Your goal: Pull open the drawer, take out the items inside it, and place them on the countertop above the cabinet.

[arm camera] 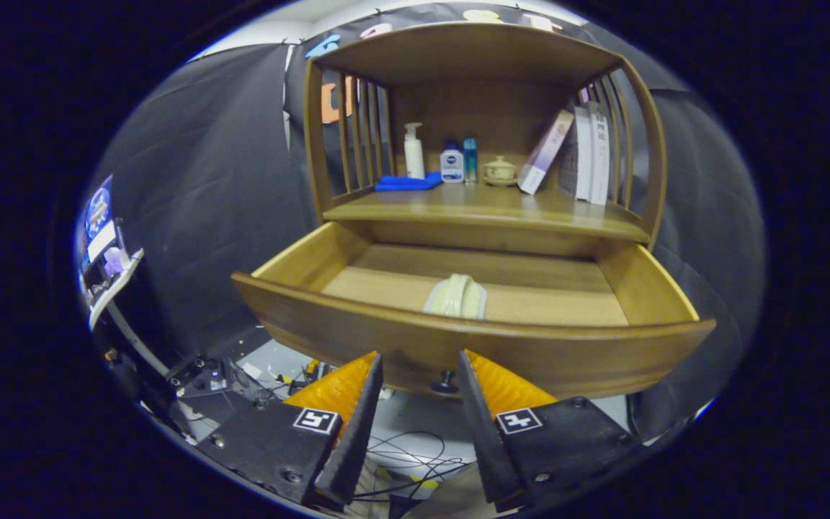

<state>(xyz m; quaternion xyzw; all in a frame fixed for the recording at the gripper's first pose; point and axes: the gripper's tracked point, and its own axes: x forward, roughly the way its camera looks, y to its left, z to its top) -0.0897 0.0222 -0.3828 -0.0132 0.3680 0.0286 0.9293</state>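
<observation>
The wooden cabinet's drawer (458, 339) stands pulled out toward me. Inside it, near the front panel, lies a pale green folded item (457, 296) in a clear wrapper; the panel hides its lower part. A small dark knob (446, 380) sits under the middle of the drawer front. My gripper (418, 360) is open, its fingertips on either side of the knob and a little apart from it, just below the drawer front. Nothing is held. The countertop (487, 205) lies above the drawer.
On the countertop stand a white pump bottle (413, 150), a blue cloth (408, 182), two small bottles (458, 161), a lidded cup (499, 171) and leaning books (573, 153). Slatted sides and a roof enclose it. Cables (415, 461) and gear (202, 375) lie on the floor below.
</observation>
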